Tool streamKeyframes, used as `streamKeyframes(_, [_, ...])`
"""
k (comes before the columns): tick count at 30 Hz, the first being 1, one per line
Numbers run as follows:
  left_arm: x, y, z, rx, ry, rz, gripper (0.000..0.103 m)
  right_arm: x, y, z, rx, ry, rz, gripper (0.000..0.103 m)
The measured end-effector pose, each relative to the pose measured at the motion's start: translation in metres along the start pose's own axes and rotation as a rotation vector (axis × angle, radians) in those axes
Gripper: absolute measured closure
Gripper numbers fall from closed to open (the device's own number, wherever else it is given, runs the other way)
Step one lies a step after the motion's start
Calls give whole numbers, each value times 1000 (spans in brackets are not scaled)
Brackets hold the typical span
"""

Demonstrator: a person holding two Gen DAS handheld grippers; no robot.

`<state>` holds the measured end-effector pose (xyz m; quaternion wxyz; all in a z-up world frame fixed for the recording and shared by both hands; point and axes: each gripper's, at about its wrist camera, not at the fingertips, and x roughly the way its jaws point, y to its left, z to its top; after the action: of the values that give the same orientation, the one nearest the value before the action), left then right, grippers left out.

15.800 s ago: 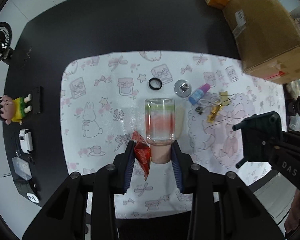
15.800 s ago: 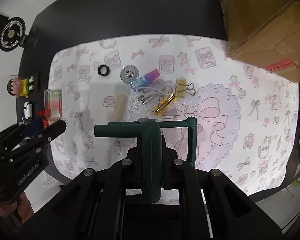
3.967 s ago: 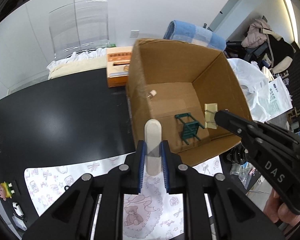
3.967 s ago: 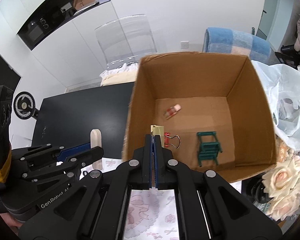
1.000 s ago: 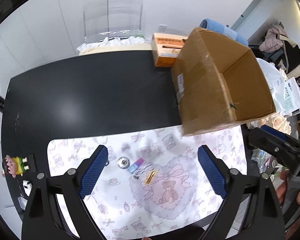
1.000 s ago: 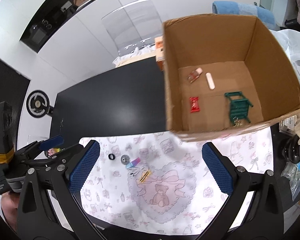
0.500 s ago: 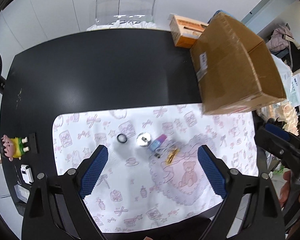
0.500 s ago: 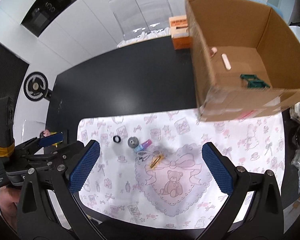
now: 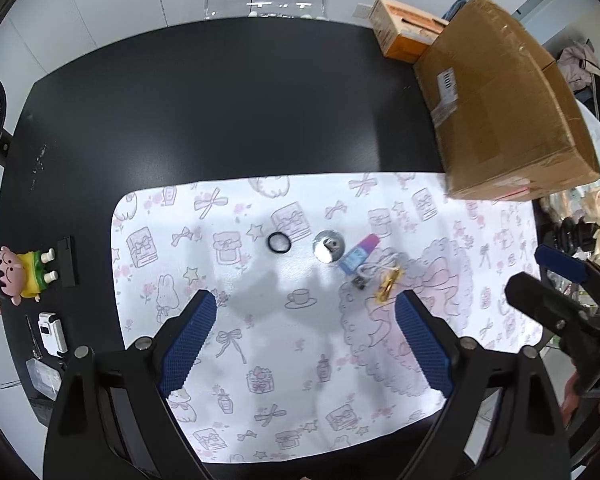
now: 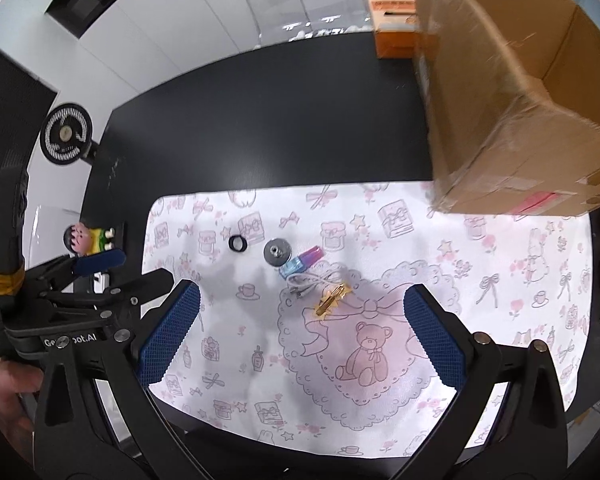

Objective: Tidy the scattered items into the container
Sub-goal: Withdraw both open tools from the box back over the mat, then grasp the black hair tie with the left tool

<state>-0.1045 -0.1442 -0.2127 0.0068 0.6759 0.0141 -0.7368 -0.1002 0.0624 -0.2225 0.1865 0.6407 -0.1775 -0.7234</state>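
Several small items lie on the patterned white mat (image 9: 260,360): a black ring (image 9: 279,242), a silver round disc (image 9: 329,246), a blue and purple tube (image 9: 358,254), a white cable (image 9: 374,270) and a gold clip (image 9: 388,285). The same cluster shows in the right wrist view: ring (image 10: 238,243), disc (image 10: 277,253), tube (image 10: 302,263), cable (image 10: 310,282), clip (image 10: 332,300). The cardboard box (image 9: 500,104) stands at the far right of the table. My left gripper (image 9: 305,332) and right gripper (image 10: 300,328) hover above the mat, both open and empty.
An orange carton (image 9: 404,36) sits behind the box. A cartoon figurine (image 9: 18,274) and a small white device (image 9: 51,332) lie on the black table's left edge. A small fan (image 10: 65,135) stands at the far left. A hand (image 10: 4,396) holds the left gripper.
Both grippers have come down and back from the box toward the mat, so the scattered items look larger and closer. Both stay open and empty.
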Motion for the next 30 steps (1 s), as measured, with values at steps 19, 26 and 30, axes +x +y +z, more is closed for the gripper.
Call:
streamKeyframes(19, [82, 21, 4, 29, 75, 16, 26, 104, 5, -18, -94, 154, -51, 1])
streamKeyframes(26, [109, 19, 19, 49, 108, 61, 26, 139, 3, -17, -126, 227, -62, 4])
streamKeyframes(30, [122, 20, 26, 46, 133, 90, 31, 153, 4, -15, -168, 251, -84, 5])
